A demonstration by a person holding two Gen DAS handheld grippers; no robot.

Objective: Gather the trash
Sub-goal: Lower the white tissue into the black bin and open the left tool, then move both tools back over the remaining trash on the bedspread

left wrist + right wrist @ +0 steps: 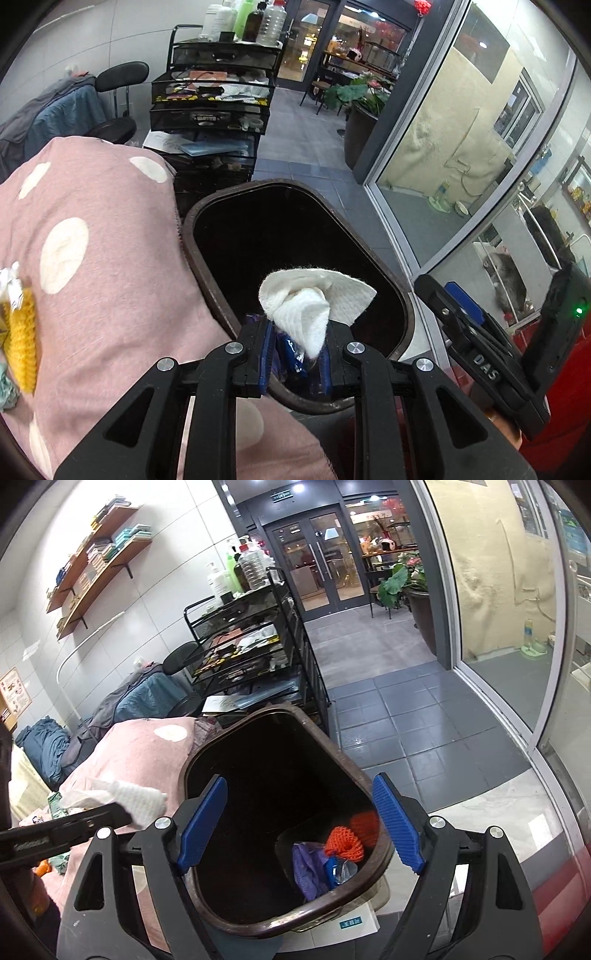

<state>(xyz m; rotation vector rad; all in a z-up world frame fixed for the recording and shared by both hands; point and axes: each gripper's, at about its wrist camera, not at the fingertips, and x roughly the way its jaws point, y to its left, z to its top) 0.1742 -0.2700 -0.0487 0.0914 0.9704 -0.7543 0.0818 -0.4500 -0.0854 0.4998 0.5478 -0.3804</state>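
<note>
Drop step: left tongs (295,354) clamped on crumpled white paper towel (310,306), poised over mouth of dark brown plastic waste bin (207,273).

Right tongs (301,821) spread wide, empty, hovering above same bin (325,908) beside pink polka-dot cloth (110,258). Next move likely: release of left tongs over the opening, clear of the rim. Blue wrapper-like scrap between left pads, unclear whether gripped too. Bin depths black; only orange mesh netting (345,843) and purple-blue plastic scraps (317,867) discernible at the bottom.
</note>
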